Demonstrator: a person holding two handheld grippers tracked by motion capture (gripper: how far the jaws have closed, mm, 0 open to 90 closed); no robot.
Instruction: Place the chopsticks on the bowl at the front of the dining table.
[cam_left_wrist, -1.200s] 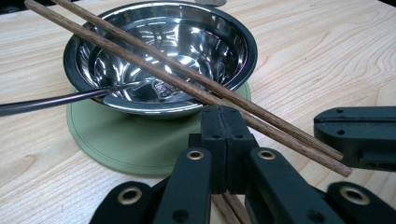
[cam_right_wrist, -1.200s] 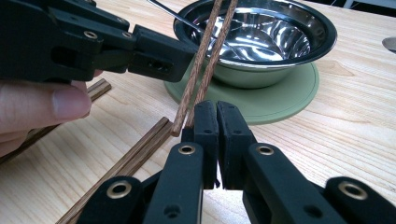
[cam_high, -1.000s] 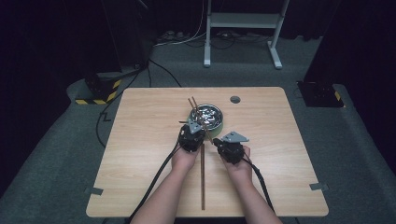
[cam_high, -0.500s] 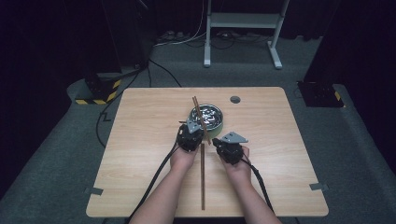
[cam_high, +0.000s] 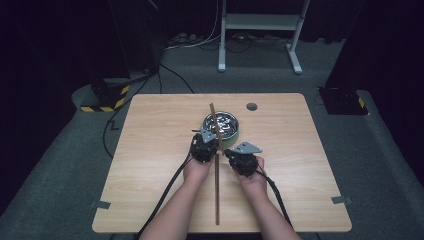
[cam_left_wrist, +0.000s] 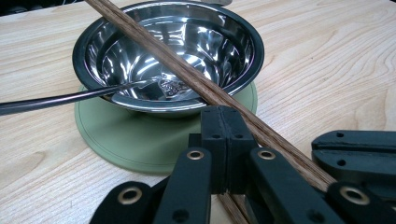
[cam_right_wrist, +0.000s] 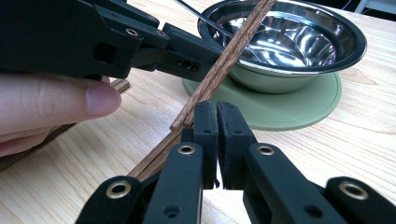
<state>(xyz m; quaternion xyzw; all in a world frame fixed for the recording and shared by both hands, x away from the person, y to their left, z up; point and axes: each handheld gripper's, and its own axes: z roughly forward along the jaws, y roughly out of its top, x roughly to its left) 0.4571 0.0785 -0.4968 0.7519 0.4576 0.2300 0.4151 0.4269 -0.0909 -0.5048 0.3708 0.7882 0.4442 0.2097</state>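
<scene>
From the high view, your two hands come in over the near edge of the counter (cam_high: 150, 150), each holding a hand-held gripper: the left hand-held gripper (cam_high: 204, 146) and the right hand-held gripper (cam_high: 243, 159) sit side by side near the counter's middle. Between them runs a long wooden stick (cam_high: 217, 185), reaching from close to the near edge up across a steel bowl (cam_high: 231, 124) that stands toward the far edge.

In the left gripper view, your left hand-held gripper (cam_left_wrist: 227, 140) has its jaws pressed together with nothing between them. The wooden stick (cam_left_wrist: 187, 77) passes just beside the jaws and slants up over the steel bowl (cam_left_wrist: 116, 56), which sits on a round green mat (cam_left_wrist: 116, 140). A thin metal handle (cam_left_wrist: 60, 99) reaches into the bowl from the side.

In the right gripper view, your right hand-held gripper (cam_right_wrist: 216, 135) is likewise closed, empty, with the stick (cam_right_wrist: 219, 65) lying just beside its jaws. The left hand-held gripper (cam_right_wrist: 187, 60) crosses the stick beyond, your fingers (cam_right_wrist: 51, 102) behind it; whether it touches the stick cannot be told.
</scene>
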